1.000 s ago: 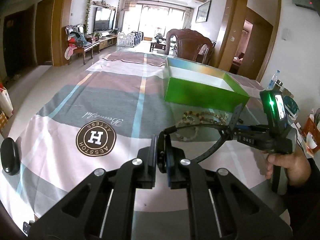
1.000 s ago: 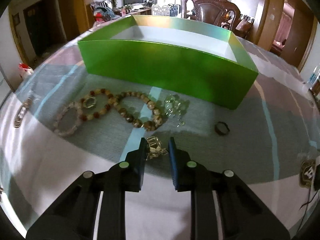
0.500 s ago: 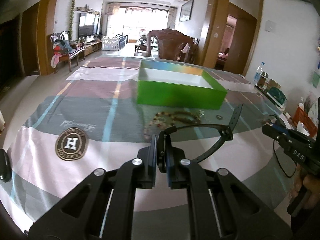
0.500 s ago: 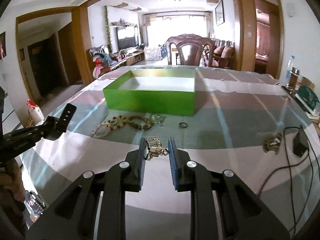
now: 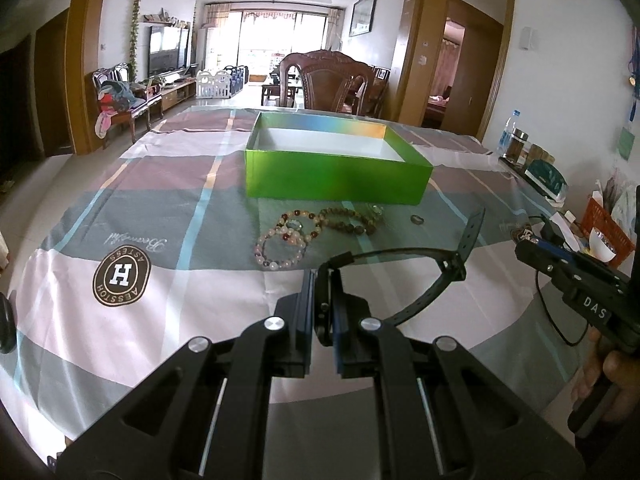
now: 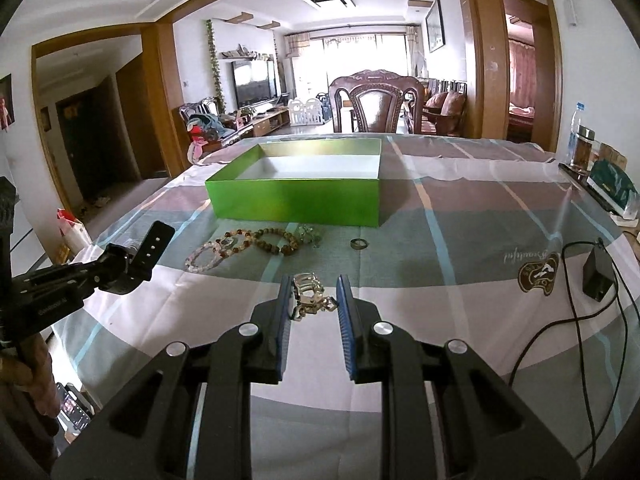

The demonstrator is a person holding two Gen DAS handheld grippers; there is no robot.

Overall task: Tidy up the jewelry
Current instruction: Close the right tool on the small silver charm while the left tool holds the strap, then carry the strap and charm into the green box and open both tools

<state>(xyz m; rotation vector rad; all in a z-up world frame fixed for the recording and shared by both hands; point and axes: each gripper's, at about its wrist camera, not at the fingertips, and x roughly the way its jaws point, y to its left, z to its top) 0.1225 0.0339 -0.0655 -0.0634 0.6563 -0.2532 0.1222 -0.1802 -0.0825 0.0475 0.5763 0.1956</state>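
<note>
1. Two pieces are already lifted off the tabletop [image 5: 120, 208]: our left gripper [image 5: 323, 308] is clamped on a black watch with a long rubber strap [image 5: 432, 276], and our right gripper [image 6: 312, 300] is clamped on a small pale-gold metal clasp bracelet [image 6: 310, 294].
2. The open green cardboard box with a white inside [image 5: 336, 168] stands beyond the loose jewelry, well apart from both grippers; we judge it the destination.
3. On the striped cloth just before the box lie a pink-and-white bead bracelet [image 5: 280, 250], a brown wooden bead strand [image 5: 348, 222] and a small dark ring [image 5: 418, 220].
4. The watch strap arcs out to the right of the left gripper, toward the right gripper. If we bring both in together, the strap could snag the other tool or catch the near wall of the box.
5. The gold bracelet sits near the fingertips with links hanging loose; a quick swing could shake it free short of the box.
6. A low pass over the beads could drag the trailing strap through them and scatter the pile.
</note>
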